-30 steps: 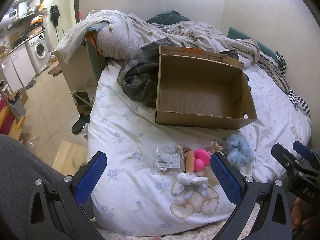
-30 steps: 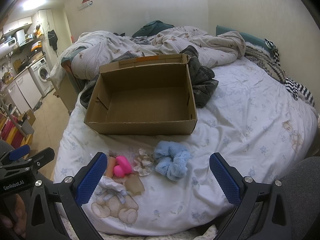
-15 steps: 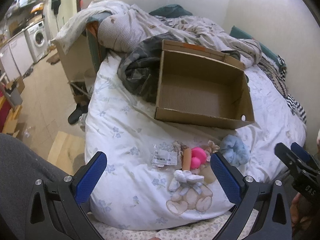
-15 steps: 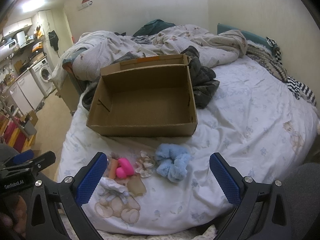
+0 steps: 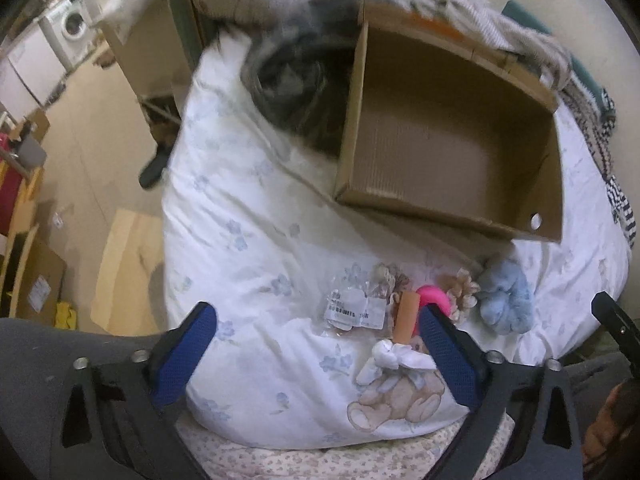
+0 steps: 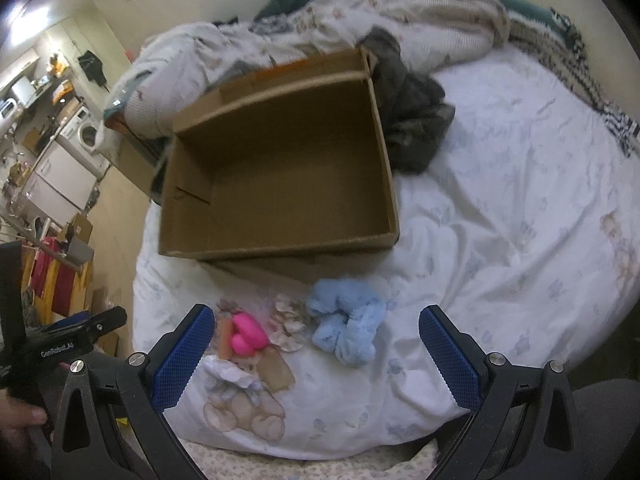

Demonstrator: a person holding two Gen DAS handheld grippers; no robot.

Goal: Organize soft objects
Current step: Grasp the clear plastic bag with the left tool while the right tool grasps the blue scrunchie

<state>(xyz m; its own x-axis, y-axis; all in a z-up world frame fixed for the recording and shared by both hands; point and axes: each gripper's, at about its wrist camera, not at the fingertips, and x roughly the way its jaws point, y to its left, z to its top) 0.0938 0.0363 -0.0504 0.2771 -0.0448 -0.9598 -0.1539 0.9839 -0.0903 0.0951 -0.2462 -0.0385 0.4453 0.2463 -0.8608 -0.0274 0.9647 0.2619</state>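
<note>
Several small soft things lie in a row on the white floral bedsheet near the bed's front edge: a fluffy blue scrunchie [image 6: 348,330] [image 5: 506,300], a beige frilly scrunchie [image 6: 290,322] [image 5: 462,292], a pink soft item [image 6: 246,334] [image 5: 434,296] beside an orange tube [image 5: 408,316], a white bow [image 5: 394,360], and a clear labelled packet [image 5: 352,312]. An open, empty cardboard box [image 6: 280,168] [image 5: 448,136] stands just behind them. My left gripper [image 5: 316,352] is open above the packet and bow. My right gripper [image 6: 316,356] is open above the scrunchies.
Rumpled blankets [image 6: 420,20] and a dark garment [image 6: 412,112] lie behind and beside the box. The bed's left edge drops to a floor with boxes [image 5: 36,280] and a washing machine [image 5: 72,28]. The bedsheet [image 6: 520,200] stretches to the right.
Both grippers have moved forward and tilted down toward the bed, so the box and the soft things look larger and nearer. Both stay open.
</note>
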